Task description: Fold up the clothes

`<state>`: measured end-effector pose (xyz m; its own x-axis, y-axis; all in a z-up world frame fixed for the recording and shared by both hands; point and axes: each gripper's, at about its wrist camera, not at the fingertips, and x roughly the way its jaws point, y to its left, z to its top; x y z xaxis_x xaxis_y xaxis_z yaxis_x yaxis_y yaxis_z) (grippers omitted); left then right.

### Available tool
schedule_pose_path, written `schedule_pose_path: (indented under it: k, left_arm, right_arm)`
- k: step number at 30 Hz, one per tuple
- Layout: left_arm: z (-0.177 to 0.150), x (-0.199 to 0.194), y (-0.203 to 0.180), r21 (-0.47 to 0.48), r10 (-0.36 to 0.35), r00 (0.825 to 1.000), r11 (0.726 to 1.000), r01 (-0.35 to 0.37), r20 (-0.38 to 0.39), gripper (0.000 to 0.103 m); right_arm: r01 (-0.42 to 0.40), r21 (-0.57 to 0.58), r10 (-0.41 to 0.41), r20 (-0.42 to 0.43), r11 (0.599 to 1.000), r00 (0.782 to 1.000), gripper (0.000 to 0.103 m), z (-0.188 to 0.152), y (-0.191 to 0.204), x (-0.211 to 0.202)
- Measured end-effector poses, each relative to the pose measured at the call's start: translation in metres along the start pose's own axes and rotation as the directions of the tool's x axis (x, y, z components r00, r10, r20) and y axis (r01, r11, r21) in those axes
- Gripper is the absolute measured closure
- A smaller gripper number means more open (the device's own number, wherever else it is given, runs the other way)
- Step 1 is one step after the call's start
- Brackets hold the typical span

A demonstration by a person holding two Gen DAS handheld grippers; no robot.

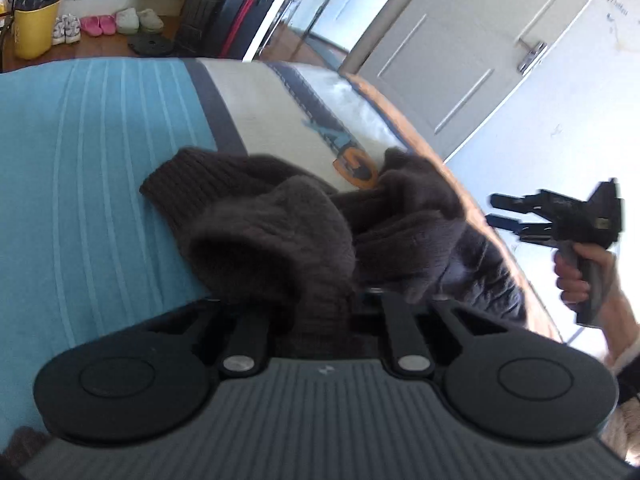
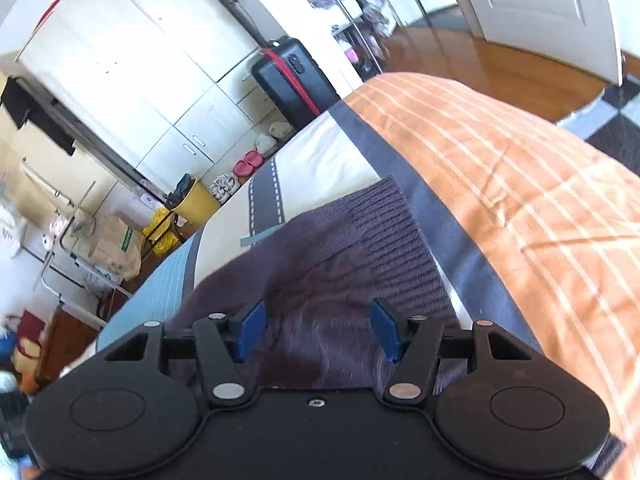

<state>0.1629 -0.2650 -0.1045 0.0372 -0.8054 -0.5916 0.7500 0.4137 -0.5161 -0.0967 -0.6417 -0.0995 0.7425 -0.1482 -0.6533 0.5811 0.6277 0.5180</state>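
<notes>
A dark brown knit sweater [image 1: 280,216] lies bunched on the bed's striped cover [image 1: 80,160]. In the left wrist view a fold of it runs down between the fingers of my left gripper [image 1: 324,312], which is shut on the cloth; the fingertips are hidden under it. Off the bed's right edge a hand holds my right gripper [image 1: 493,210], clear of the sweater. In the right wrist view my right gripper [image 2: 318,330] stands open, its blue pads [image 2: 252,326] apart over a flat part of the sweater [image 2: 352,248], not pressing on it.
The cover has teal, cream [image 2: 312,160] and orange [image 2: 520,184] bands. Beyond the bed's far edge stand a yellow bin [image 1: 34,28], several shoes [image 1: 96,24] and a black suitcase [image 2: 292,76]. A white door [image 1: 460,52] is at the right.
</notes>
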Motion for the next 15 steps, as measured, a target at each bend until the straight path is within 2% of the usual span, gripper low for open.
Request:
schedule_pose_path:
  k: [1, 3, 4, 6, 8, 10, 13, 15]
  left_arm:
    - [-0.002, -0.007, -0.003, 0.007, -0.011, 1.000, 1.000, 0.011, 0.027, 0.092]
    - [-0.010, -0.021, -0.014, -0.001, -0.087, 0.994, 0.996, 0.087, 0.064, 0.092]
    - [-0.017, -0.028, -0.021, -0.012, -0.141, 0.988, 0.990, 0.142, 0.063, 0.092]
    - [-0.033, -0.034, -0.038, -0.029, -0.231, 0.973, 0.973, 0.231, 0.013, 0.092]
    - [-0.050, -0.034, -0.055, -0.032, -0.244, 0.969, 0.969, 0.243, -0.039, 0.092]
    - [-0.066, -0.030, -0.061, -0.066, -0.238, 0.968, 0.970, 0.233, -0.079, 0.092]
    - [-0.083, -0.021, -0.068, -0.041, -0.193, 0.972, 0.981, 0.190, -0.135, 0.093]
    - [-0.087, -0.015, -0.067, -0.059, -0.197, 0.966, 0.980, 0.190, -0.167, 0.093]
  right_arm:
    - [0.004, 0.018, -0.004, 0.006, 1.000, 1.000, 0.039, 0.004, -0.003, 0.002]
    - [0.019, 0.029, -0.019, 0.027, 0.999, 0.999, 0.039, 0.008, -0.004, 0.005]
    - [-0.003, 0.027, 0.002, 0.034, 1.000, 0.999, 0.039, 0.009, -0.002, 0.004]
    - [-0.071, -0.016, 0.072, 0.032, 0.997, 0.997, 0.039, 0.010, 0.010, 0.002]
    - [-0.156, -0.092, 0.158, 0.011, 0.983, 0.987, 0.039, 0.010, 0.030, 0.001]
    - [-0.200, -0.223, 0.190, -0.065, 0.954, 0.980, 0.039, 0.011, 0.075, 0.012]
    - [-0.274, -0.400, 0.215, -0.187, 0.875, 0.959, 0.037, 0.013, 0.142, 0.028]
    - [-0.310, -0.451, 0.191, -0.289, 0.837, 0.938, 0.034, 0.003, 0.176, 0.058]
